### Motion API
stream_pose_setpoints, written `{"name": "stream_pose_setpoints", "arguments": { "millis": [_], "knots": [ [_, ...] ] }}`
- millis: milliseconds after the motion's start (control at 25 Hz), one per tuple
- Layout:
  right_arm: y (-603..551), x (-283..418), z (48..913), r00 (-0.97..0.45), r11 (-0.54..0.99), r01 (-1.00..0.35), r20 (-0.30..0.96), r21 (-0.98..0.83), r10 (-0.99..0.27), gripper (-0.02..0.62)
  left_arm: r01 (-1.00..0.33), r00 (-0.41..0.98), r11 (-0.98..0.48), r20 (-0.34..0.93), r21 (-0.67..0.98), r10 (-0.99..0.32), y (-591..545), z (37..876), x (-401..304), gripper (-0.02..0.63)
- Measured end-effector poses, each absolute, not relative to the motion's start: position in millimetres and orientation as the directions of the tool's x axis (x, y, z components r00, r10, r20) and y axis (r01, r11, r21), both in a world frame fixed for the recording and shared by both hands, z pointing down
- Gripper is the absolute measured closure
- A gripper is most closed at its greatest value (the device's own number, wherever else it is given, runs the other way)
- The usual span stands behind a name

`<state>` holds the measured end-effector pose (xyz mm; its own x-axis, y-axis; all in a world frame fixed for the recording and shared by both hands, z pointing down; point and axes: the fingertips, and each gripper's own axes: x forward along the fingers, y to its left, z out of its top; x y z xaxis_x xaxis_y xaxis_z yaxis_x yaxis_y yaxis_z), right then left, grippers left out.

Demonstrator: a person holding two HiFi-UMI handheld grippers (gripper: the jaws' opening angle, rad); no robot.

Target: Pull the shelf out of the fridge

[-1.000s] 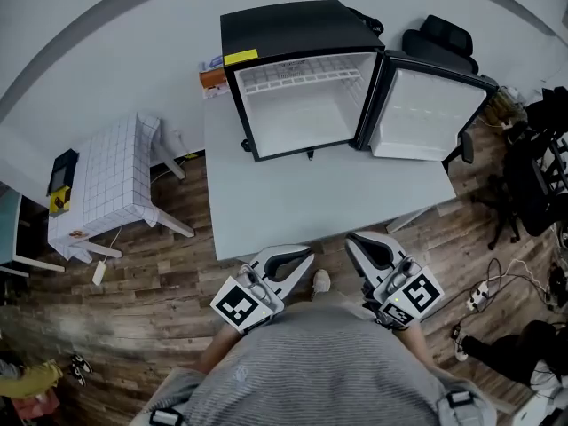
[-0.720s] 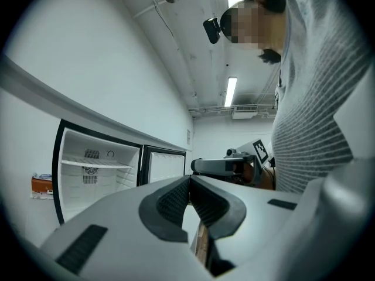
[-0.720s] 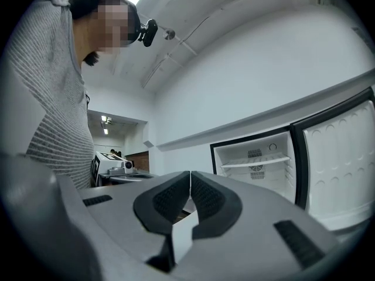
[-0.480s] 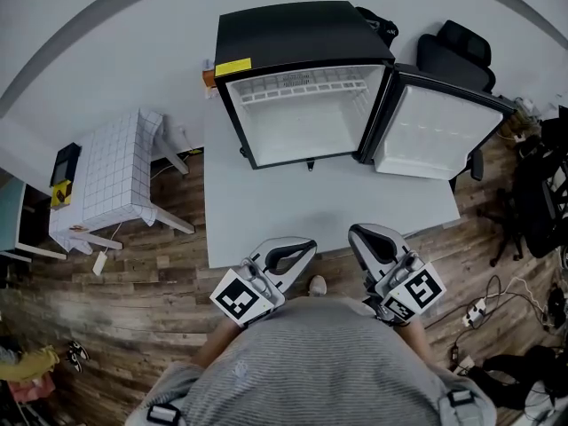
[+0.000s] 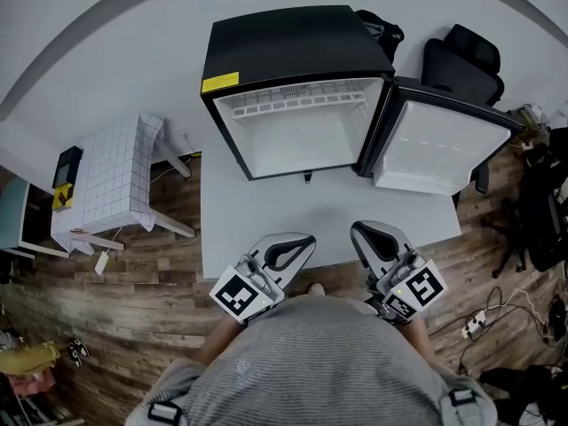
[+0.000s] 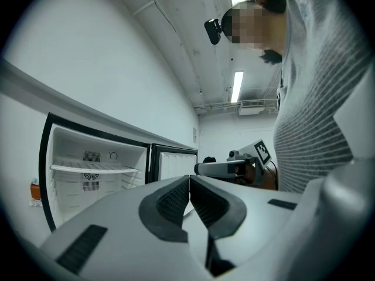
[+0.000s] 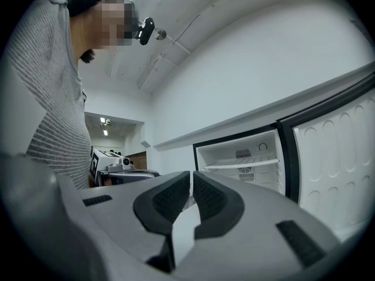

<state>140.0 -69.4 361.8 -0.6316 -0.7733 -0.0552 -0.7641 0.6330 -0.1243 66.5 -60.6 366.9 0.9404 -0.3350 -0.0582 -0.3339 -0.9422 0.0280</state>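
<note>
We have moved nearer the black fridge [image 5: 293,47], and our two grippers now reach over the edge of the smooth grey table [image 5: 257,211]. Our left gripper [image 5: 305,238] has its ribbed dark pads [image 6: 173,201] pressed together on nothing. Our right gripper [image 5: 359,230] is the same (only a hair of a gap shows). The white wire shelf [image 5: 293,101] sits high inside the boxy fridge, well apart from both. The door [image 5: 439,149] hangs open, bumpy white inside.

Pale wall [image 5: 106,51], wood-plank floor [image 5: 133,273]. Grey table [image 5: 293,220] mid-room, small grid-patterned table [image 5: 111,180] left of it, black office chair [image 5: 461,56] right. Strip lights [image 6: 237,85] overhead
</note>
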Motion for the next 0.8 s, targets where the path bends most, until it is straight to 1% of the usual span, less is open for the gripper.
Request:
{"name": "stream_pose_setpoints", "arguments": {
  "millis": [320,600,800],
  "knots": [
    [-101,154,366,-0.647,0.648,-0.749,-0.054,-0.139,-0.760,0.581,-0.354,0.935,-0.935,-0.030,-0.001,-0.353,-88,366,83,0.595],
    [-120,143,366,-0.660,0.660,-0.739,-0.051,-0.136,-0.749,0.581,-0.378,0.925,-0.926,-0.021,-0.003,-0.378,-104,370,75,0.595],
    [-128,143,368,-0.652,0.650,-0.748,-0.038,-0.134,-0.757,0.581,-0.367,0.930,-0.930,-0.010,0.003,-0.367,-115,374,75,0.595]
  ]
}}
